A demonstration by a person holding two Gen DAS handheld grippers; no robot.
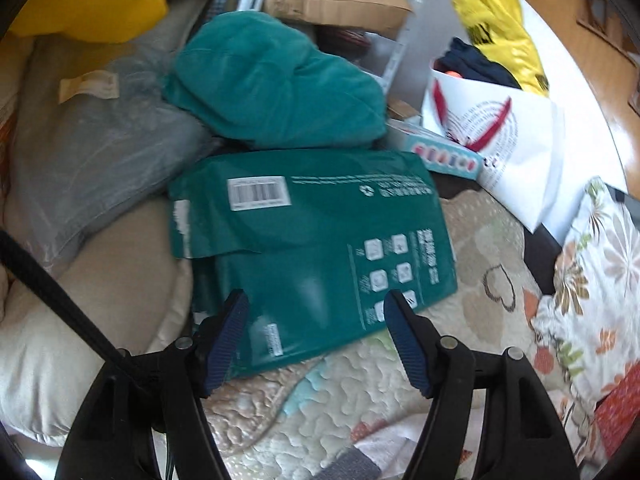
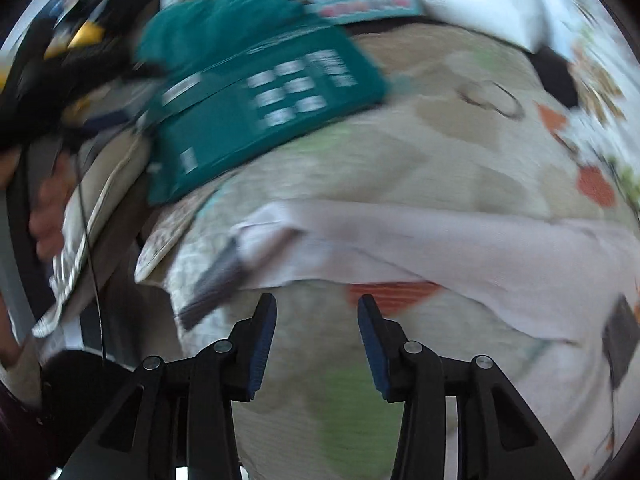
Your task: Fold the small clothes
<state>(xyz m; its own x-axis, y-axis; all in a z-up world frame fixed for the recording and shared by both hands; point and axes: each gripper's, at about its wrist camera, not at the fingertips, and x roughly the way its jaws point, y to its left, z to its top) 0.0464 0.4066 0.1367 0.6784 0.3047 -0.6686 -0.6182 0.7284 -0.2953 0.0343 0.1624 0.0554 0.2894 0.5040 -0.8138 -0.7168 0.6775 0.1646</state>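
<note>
A small pale pink garment [image 2: 460, 248] with grey cuffs [image 2: 216, 280] lies spread across the quilted bed cover [image 2: 360, 168], just beyond my right gripper [image 2: 317, 304], which is open and empty above the cover. The view is blurred. My left gripper [image 1: 316, 300] is open and empty, its fingertips over the near edge of a green plastic package [image 1: 316, 232]. A corner of the pink garment with a grey cuff [image 1: 352, 466] shows at the bottom of the left wrist view.
A teal folded cloth [image 1: 272, 84] lies behind the green package. A grey pillow [image 1: 92, 152] and beige cushion [image 1: 80, 320] are at the left. A white paper bag [image 1: 512, 132], yellow bag [image 1: 500, 28], cardboard box [image 1: 340, 0] and floral pillow [image 1: 600, 280] crowd the back and right.
</note>
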